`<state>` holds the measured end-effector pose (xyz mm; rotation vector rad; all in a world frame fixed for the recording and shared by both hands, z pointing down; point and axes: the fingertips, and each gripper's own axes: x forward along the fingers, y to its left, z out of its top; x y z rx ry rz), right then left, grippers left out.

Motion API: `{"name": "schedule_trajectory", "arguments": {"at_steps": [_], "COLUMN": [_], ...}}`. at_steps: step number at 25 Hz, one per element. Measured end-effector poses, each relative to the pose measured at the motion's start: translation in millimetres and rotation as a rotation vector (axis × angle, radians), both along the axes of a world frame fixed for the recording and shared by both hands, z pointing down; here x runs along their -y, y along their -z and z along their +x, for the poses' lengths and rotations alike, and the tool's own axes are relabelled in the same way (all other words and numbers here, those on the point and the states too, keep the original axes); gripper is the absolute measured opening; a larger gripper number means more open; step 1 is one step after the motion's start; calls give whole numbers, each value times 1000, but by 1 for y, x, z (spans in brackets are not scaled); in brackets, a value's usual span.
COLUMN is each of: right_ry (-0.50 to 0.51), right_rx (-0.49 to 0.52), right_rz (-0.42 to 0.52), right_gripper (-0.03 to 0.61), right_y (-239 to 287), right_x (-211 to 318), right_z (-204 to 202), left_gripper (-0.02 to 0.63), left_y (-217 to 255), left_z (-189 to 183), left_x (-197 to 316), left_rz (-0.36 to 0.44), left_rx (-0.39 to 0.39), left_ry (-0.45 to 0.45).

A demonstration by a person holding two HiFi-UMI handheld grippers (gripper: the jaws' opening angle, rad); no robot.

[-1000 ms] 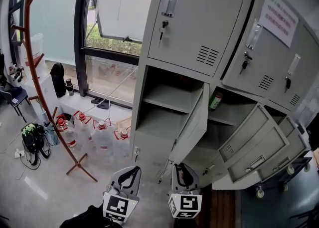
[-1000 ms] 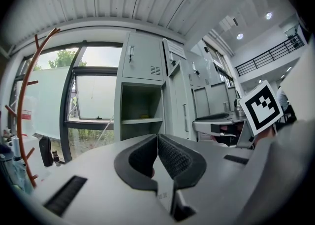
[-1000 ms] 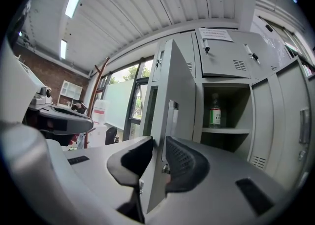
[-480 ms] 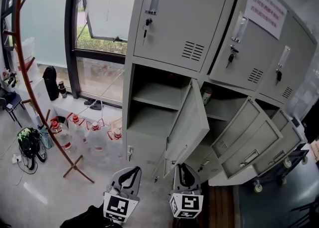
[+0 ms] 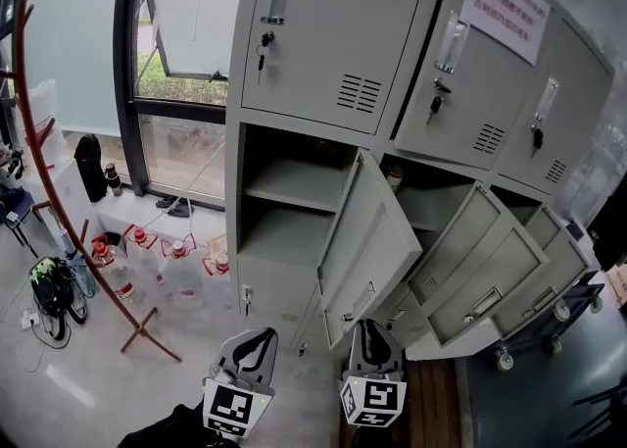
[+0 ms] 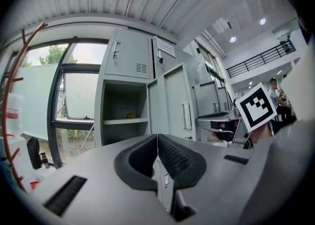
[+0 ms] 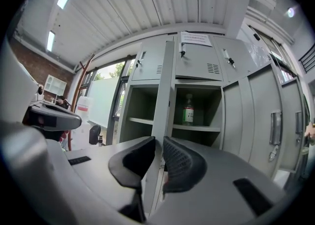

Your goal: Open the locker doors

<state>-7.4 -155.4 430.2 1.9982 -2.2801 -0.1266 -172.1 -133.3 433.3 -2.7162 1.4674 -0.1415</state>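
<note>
The grey locker bank [image 5: 333,24] has its upper doors closed, with keys in the locks; the lower doors stand open. The nearest open door [image 5: 377,240] juts towards me. In the right gripper view it is edge-on [image 7: 165,96] and runs down into the narrow gap of my right gripper [image 7: 159,143]. Those jaws have just been closing and now sit on that edge. In the head view the right gripper [image 5: 370,326] is by the door's free edge. My left gripper [image 5: 257,336], [image 6: 157,138] is shut on nothing, short of the lockers.
A green bottle [image 7: 188,110] stands on a shelf in the second compartment. More open doors [image 5: 480,260] fan out at the right, above a wheeled base [image 5: 505,358]. A wooden coat stand [image 5: 59,211] and several water jugs [image 5: 167,270] stand left by the window.
The lockers have slid left in the head view. The nearest door shows more of its inner face, swung wider. Both grippers stay at the bottom, the right one slightly further right.
</note>
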Motion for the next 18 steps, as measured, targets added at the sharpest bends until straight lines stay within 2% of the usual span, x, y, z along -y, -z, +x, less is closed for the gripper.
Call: {"name": "schedule_trajectory", "arguments": {"at_steps": [3, 5, 18], "right_ry": [-25, -52, -68], "right_rx": [-1, -8, -9], "right_rz": [0, 4, 9], "right_gripper": [63, 15, 15], "right_y": [0, 0, -1], "right_x": [1, 2, 5], "right_z": [11, 19, 31], "left_gripper": [25, 25, 25], "left_y": [-1, -1, 1], "left_z": [4, 6, 10], "left_x": [1, 1, 2], "left_rz": [-2, -2, 0], "left_rx": [4, 7, 16], "left_ry": [-3, -5, 0]}}
